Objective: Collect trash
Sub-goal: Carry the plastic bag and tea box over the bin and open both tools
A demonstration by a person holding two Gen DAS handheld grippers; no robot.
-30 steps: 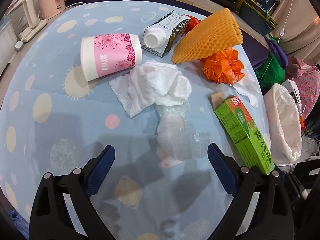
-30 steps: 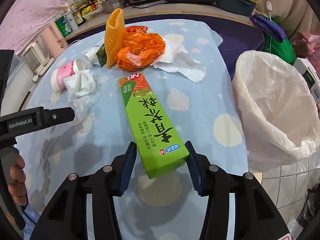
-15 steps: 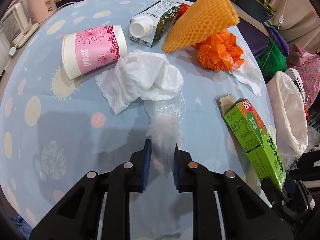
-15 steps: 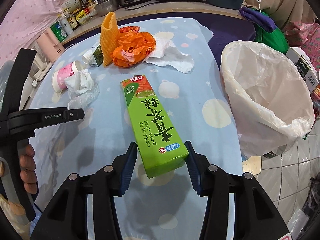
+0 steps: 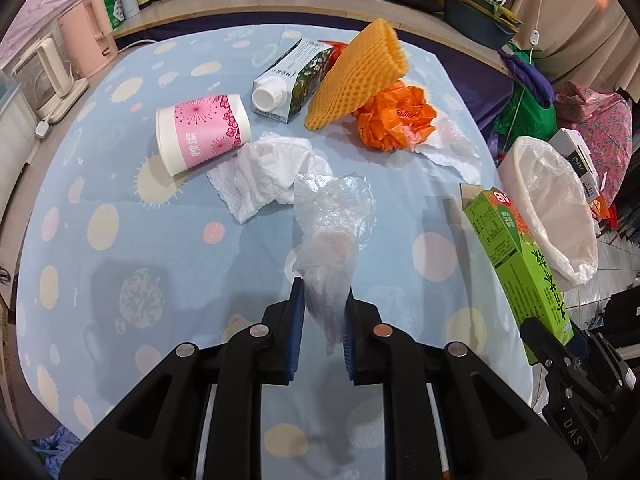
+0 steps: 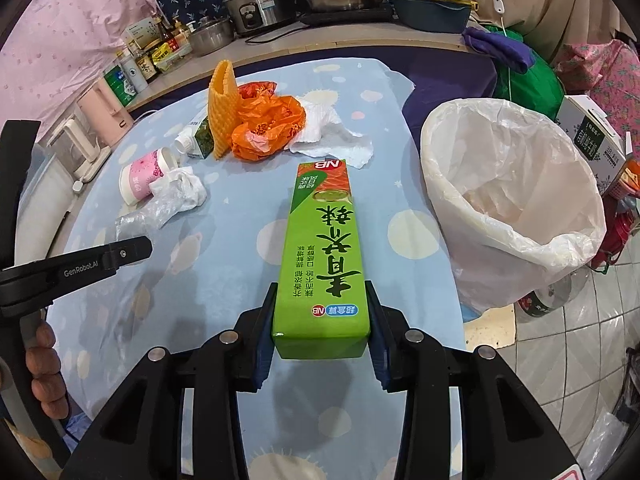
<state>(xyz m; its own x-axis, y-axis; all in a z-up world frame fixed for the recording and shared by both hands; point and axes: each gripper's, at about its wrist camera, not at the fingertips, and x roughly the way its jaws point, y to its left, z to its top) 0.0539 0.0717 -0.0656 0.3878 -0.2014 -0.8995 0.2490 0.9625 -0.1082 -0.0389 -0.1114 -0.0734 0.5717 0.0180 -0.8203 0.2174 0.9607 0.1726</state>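
Note:
My left gripper (image 5: 324,292) is shut on a crumpled clear plastic wrapper (image 5: 332,216), which hangs lifted off the blue tablecloth (image 5: 120,264). The jaws of my right gripper (image 6: 321,292) are closing with a long green box (image 6: 324,232) between them. Their pads press its near end and it is raised above the table. The box (image 5: 508,240) also shows at the right of the left wrist view. A bin lined with a white bag (image 6: 512,184) stands off the table's right edge, open and beside the box.
More litter lies farther back: a pink paper cup (image 5: 204,132), white tissue (image 5: 272,168), a drink carton (image 5: 292,76), orange foam netting (image 5: 360,76), an orange plastic bag (image 5: 396,120). Pots and bottles line the counter (image 6: 304,4) behind. A hand (image 6: 42,368) holds the left gripper.
The left jaws went from wide open to shut on the clear wrapper and raised it. The right gripper lifted the green box off the table.

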